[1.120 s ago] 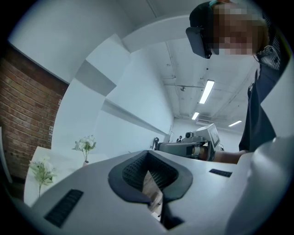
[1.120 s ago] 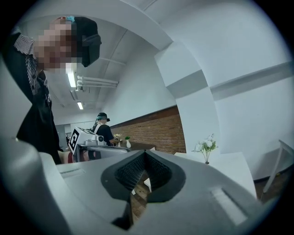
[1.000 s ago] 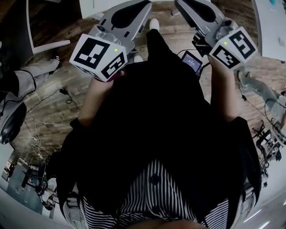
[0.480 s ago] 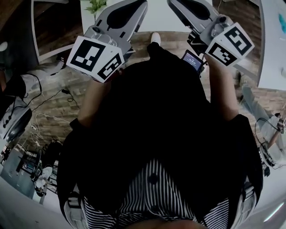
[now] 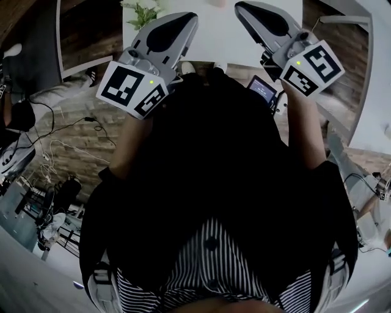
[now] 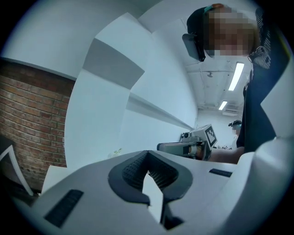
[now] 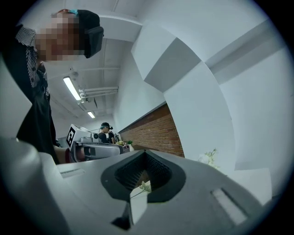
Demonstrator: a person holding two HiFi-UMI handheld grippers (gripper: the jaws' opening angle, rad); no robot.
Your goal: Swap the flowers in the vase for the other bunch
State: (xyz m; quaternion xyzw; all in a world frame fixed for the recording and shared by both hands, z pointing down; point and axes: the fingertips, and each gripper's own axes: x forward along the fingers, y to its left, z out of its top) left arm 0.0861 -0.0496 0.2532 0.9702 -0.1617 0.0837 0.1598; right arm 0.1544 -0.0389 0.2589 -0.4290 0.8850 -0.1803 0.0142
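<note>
The person wears a striped black-and-white shirt (image 5: pixel 211 269) above loose black clothing (image 5: pixel 226 171). The left tool (image 5: pixel 190 18) and right tool (image 5: pixel 240 7) are pale grey with dark oval insets. Each carries a black-and-white marker cube (image 5: pixel 131 92) with a small green light.

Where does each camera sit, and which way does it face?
Head view: on the head, steeply down; dark top, forearms, left gripper, right gripper, white table.
Left gripper view: on that gripper, along its shut jaws toward a white wall; torso at right.
Right gripper view: likewise, toward a brick wall; torso at left.
Shared: each gripper view shows the other gripper.
</note>
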